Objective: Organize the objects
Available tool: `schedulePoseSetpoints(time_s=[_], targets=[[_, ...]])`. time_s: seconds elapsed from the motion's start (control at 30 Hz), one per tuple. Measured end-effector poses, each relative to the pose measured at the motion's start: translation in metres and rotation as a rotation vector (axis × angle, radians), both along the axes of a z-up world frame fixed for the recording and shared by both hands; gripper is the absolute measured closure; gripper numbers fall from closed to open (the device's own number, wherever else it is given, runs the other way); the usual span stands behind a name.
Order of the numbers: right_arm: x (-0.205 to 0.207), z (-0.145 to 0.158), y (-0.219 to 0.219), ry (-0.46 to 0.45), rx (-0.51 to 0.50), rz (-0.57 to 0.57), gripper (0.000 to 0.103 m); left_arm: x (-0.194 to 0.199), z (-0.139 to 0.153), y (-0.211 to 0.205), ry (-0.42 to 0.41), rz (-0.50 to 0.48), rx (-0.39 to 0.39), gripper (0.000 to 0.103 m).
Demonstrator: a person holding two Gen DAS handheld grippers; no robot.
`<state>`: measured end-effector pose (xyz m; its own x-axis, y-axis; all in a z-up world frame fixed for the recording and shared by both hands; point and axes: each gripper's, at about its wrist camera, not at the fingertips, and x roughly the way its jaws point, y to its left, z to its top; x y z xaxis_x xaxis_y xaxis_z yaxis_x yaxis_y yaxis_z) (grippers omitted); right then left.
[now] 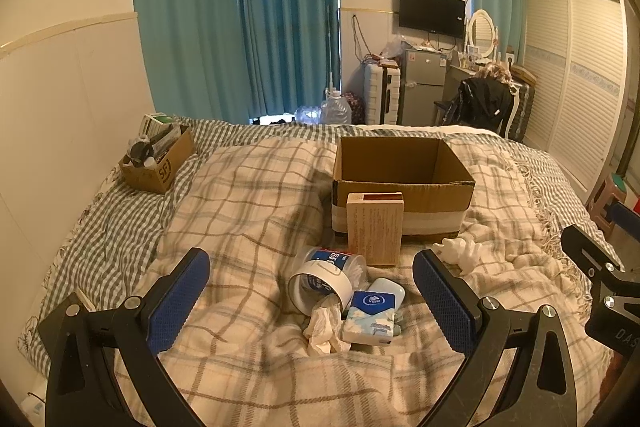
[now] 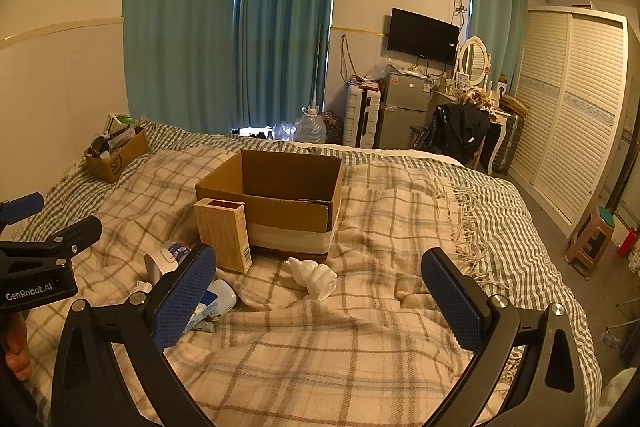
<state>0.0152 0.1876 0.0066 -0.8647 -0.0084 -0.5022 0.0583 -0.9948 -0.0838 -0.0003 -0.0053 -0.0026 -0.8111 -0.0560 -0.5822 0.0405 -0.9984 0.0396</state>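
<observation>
Both grippers are hovering over the bed right now, jaws spread wide, nothing in either one. The left gripper point(image 1: 312, 301) is aimed at the little pile; the right gripper point(image 2: 320, 291) sits further right, over bare blanket point(image 2: 320, 347).

Landmark is the big open box point(image 1: 402, 183) in the middle of the bed, which looks empty from what I can see. Counting what's in front of it:
- one wooden box point(image 1: 375, 229), upright, standing just in front of the big box's near wall; can't tell if it touches
- one tape roll point(image 1: 320, 287) nearer to me than the wooden box, lying on its side
- one clear tub point(image 1: 340, 263) with a blue label, right behind the tape roll
- one tissue pack point(image 1: 370, 321) beside the roll
- one crumpled tissue point(image 1: 324, 327) touching the pack
- one white figurine point(image 2: 314, 277) on its side, near the big box's front right corner, apart from the pile

One smaller box point(image 1: 158, 163) full of stuff sits well off to the left of the big one, by the wall.
</observation>
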Motion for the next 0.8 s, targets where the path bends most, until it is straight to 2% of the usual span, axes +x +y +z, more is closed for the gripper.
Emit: schedulePoseSetpoints(time_s=[0.6,0.8], targets=[[0.001,-0.001,-0.006,-0.009,0.005,0.021,0.000,-0.001,-0.001,-0.011,-0.021,0.024,0.011,0.000],[-0.002,0.003,-0.010,-0.008,0.021,0.029,0.000,-0.004,0.002,-0.020,-0.026,0.036,-0.013,0.000]])
